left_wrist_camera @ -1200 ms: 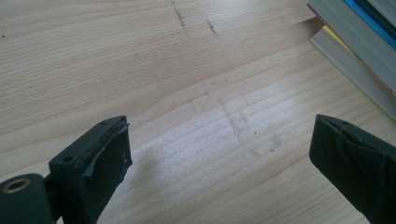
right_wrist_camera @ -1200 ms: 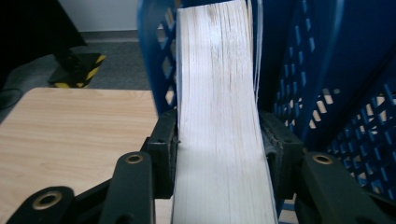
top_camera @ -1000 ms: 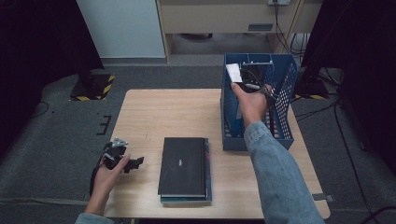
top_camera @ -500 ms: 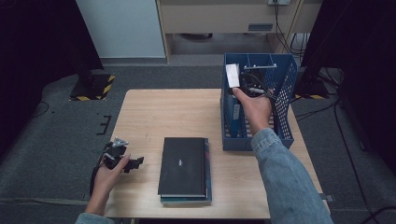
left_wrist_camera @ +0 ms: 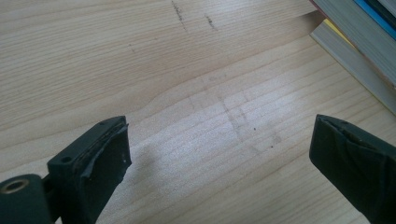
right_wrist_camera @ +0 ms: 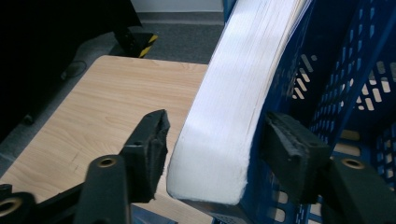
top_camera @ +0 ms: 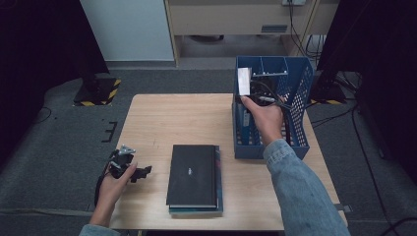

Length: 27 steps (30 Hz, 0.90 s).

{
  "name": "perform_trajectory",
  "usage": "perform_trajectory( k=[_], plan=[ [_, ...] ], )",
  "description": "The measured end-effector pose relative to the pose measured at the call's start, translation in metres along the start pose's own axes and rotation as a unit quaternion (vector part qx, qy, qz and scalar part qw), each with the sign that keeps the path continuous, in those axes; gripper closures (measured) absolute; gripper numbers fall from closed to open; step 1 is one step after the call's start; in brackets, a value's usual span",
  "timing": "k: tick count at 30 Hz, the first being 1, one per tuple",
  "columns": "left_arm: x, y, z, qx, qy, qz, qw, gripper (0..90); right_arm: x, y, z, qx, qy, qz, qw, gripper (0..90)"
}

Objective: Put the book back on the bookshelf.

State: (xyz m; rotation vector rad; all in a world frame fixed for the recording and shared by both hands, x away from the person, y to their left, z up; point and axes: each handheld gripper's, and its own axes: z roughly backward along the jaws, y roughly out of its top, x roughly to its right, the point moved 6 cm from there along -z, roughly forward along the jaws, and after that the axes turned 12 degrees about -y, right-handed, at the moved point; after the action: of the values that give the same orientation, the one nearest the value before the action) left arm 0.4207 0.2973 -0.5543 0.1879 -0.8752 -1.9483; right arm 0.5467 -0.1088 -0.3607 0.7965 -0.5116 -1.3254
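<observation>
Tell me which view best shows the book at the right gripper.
Right gripper view: the book stands between the just-opened jaws, page edges facing, against the blue basket. High view shows its small top.

I see a light wooden rectangular table (top_camera: 172,120) on grey carpet. A flat black hardcover book (top_camera: 193,174) lies near the table's front edge, stacked on a teal-edged book (top_camera: 219,182) that peeks out along its right side. Beyond the table's far left corner stands a black base with yellow-and-black hazard stripes (top_camera: 98,92). Behind the table rises a pale blue-white panel (top_camera: 125,29), with a beige cabinet (top_camera: 231,17) to its right.
</observation>
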Motion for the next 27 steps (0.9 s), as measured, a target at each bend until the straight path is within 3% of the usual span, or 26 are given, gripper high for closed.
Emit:
perform_trajectory(
  k=[3,7,10,22,27],
  plan=[
    [0.003,0.0,0.0,0.0,-0.006,-0.01,0.9999,4.9,0.004,-0.005,-0.001,0.0,0.006,-0.006,1.0,29.1],
    [0.003,0.001,0.0,0.002,-0.002,-0.018,0.9998,5.4,0.01,-0.008,0.005,0.02,-0.013,0.02,0.9995,19.1],
    [0.001,0.001,0.002,0.005,0.004,-0.016,0.9999,5.6,0.014,-0.013,0.012,0.029,-0.007,0.034,0.999,13.9],
    [0.003,-0.001,0.01,0.022,0.01,-0.017,0.9996,6.2,0.021,-0.051,0.03,0.04,0.025,0.051,0.9976,10.1],
    [0.007,-0.002,0.013,0.03,0.007,-0.018,0.9994,6.3,0.023,-0.072,0.038,0.052,0.03,0.076,0.9953,11.2]
  ],
)
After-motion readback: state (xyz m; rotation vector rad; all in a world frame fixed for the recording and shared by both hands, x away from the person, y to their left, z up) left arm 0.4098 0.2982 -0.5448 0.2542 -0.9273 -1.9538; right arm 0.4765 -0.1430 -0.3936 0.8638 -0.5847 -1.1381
